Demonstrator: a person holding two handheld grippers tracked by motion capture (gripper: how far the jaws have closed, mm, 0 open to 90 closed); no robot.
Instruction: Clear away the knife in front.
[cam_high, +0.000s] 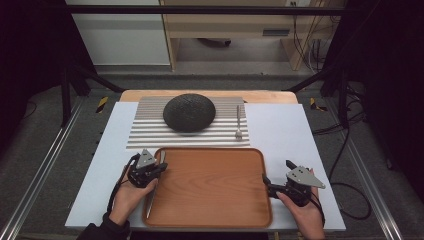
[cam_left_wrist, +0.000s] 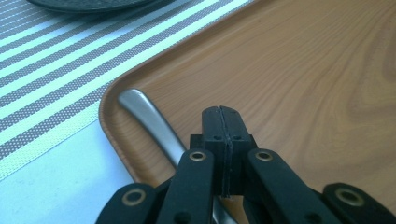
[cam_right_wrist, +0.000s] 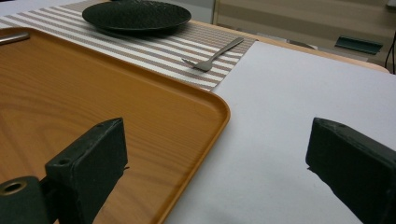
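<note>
Along the left inner wall of the wooden tray (cam_high: 210, 187) lies a steel knife (cam_left_wrist: 149, 122), its long axis running near-to-far with the tray's side and its rounded handle end tucked toward the far left corner. Right beside it, just to its tray-centre side, hang the left tongs (cam_left_wrist: 222, 116), jaws pressed fully together with nothing between them; the knife passes under the linkage rather than into the grip. So the piece sits a touch to the left of the tips, almost beneath them. From the high view the left tongs (cam_high: 161, 169) hover over that left rim, clearly the nearer pair. To my eye the pickup turns on spreading the jaws and straddling the handle across its width, and the rim's raised lip, so close alongside, looks like the thing that could crowd the outer jaw.

Over on the tray's right edge the right tongs (cam_high: 276, 175) stand wide apart and empty, one jaw over the wood, the other over the white bench (cam_high: 285, 130). Further out, a dark plate (cam_high: 189, 112) rests on a striped placemat (cam_high: 145, 135), with a fork (cam_high: 238, 122) lying lengthwise just right of it. Nothing blocks that route.
</note>
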